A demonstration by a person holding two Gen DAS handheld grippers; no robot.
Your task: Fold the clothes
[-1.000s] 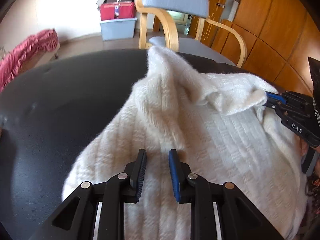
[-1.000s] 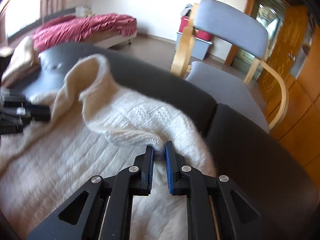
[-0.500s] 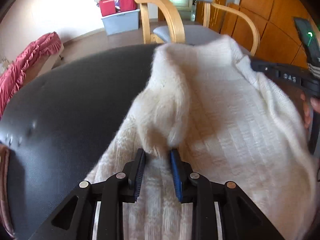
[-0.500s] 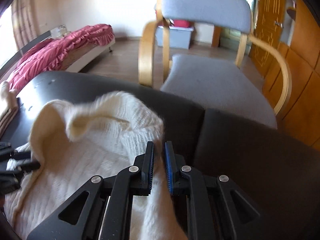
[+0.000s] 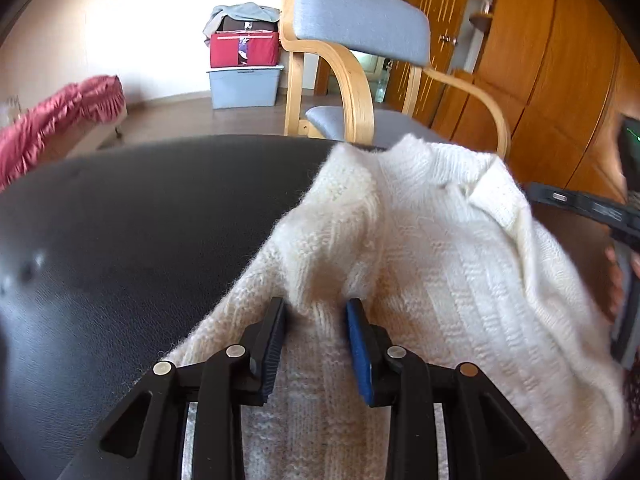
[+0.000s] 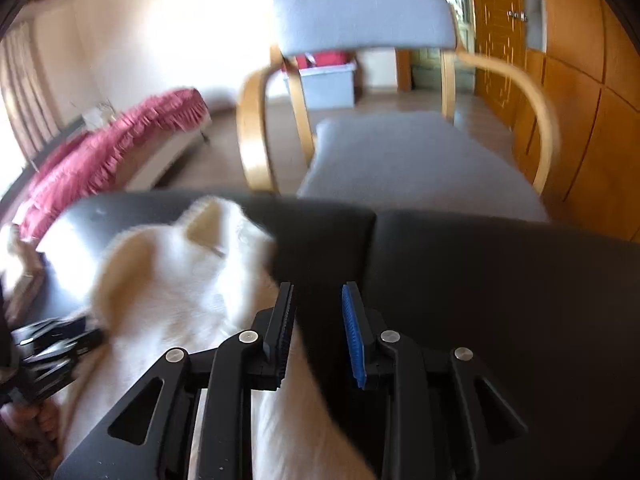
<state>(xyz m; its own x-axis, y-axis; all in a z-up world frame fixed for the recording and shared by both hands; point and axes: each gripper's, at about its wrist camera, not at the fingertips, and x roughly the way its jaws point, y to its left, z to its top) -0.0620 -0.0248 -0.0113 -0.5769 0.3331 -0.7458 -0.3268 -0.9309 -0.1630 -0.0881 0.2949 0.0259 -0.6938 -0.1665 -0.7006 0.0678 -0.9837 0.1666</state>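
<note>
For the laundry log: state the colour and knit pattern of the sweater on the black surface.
Cream-white sweater, ribbed and textured knit in vertical bands; the left wrist view shows it best.

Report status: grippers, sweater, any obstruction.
Left gripper opening, knit bunched between its pads. Right gripper opening, nothing gripped. Cream knitted sweater part-folded on black leather surface. Nothing in the way.

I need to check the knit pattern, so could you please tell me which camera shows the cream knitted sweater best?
The left wrist view: the cream knitted sweater lies sharp, with ribs and collar visible. The right wrist view shows only a blurred, overexposed part.
</note>
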